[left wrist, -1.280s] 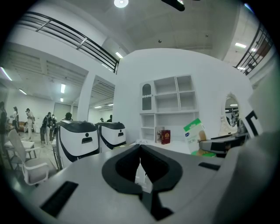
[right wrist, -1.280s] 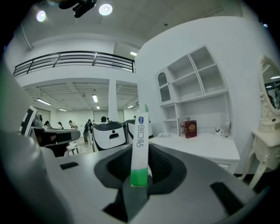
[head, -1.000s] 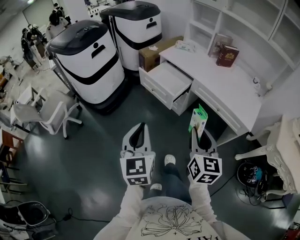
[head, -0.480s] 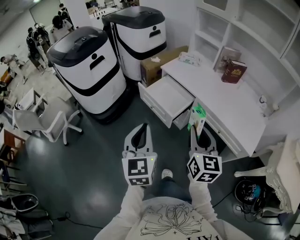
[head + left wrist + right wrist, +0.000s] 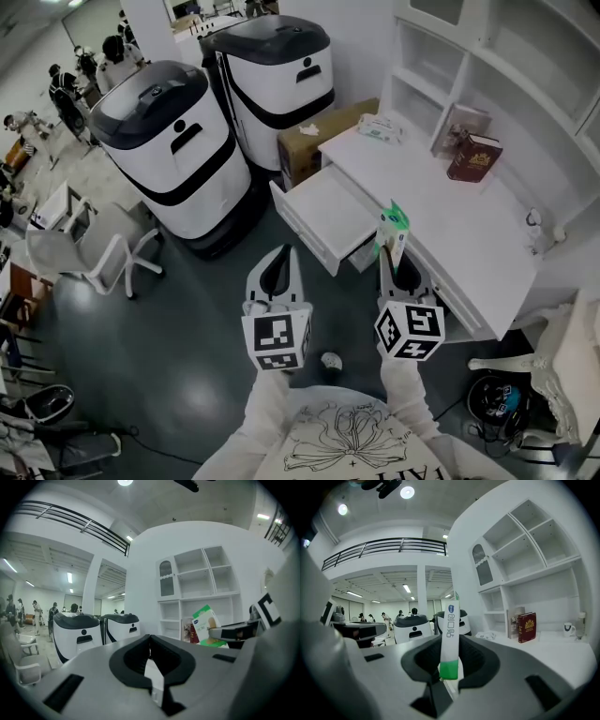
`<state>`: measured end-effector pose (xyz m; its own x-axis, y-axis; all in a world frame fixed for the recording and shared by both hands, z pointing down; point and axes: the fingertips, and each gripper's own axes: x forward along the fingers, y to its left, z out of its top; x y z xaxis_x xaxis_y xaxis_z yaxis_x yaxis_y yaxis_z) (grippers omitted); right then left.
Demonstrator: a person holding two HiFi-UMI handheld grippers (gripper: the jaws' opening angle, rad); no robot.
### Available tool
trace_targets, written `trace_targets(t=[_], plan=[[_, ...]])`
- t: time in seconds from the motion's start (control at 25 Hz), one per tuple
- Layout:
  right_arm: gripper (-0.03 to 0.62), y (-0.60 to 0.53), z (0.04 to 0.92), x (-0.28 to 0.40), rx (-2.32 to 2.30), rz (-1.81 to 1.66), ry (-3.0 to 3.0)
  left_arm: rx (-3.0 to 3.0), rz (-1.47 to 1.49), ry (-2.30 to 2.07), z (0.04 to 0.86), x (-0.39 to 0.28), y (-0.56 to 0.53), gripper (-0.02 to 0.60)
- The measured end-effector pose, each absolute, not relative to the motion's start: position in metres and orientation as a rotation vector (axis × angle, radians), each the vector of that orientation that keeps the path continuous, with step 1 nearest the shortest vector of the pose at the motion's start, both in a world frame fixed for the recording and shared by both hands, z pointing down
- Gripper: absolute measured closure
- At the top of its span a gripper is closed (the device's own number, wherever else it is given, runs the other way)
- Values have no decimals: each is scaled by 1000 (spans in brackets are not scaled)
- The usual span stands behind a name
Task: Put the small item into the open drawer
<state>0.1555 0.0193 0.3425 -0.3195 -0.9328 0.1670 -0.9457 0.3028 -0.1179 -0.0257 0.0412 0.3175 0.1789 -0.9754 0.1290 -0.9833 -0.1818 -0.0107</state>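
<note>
Approach step: small box held short of the drawer

Under the white tabletop (image 5: pixel 441 202) the open drawer (image 5: pixel 323 211) waits. The left hand-held gripper (image 5: pixel 278 272) is closed on nothing. The right hand-held gripper (image 5: pixel 394 267) pinches the small box (image 5: pixel 393 234) upright. Next, probably: reach over the drawer, lower, release.

Blue lettering on green-and-white box (image 5: pixel 450 634) edge, possibly Korean, unreadable
</note>
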Motion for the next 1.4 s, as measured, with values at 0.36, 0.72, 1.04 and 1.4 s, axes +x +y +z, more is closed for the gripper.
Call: trace_targets(t=[0.36,0.72,1.04,1.4], plan=[[502,-21,354,154,1743,333,-2485,2304,183,-1967,328,-24,1,576],[502,-82,366,143,1723,352,-2477,2292,205,-1956,340,-32,-62,577],[502,-155,375,126,1726,361,-2462,2324,210,-1924,343,-43,-140,577],[502,-232,371,106,1725,353,-2447,2346,214,-1873,345,-56,-222,577]])
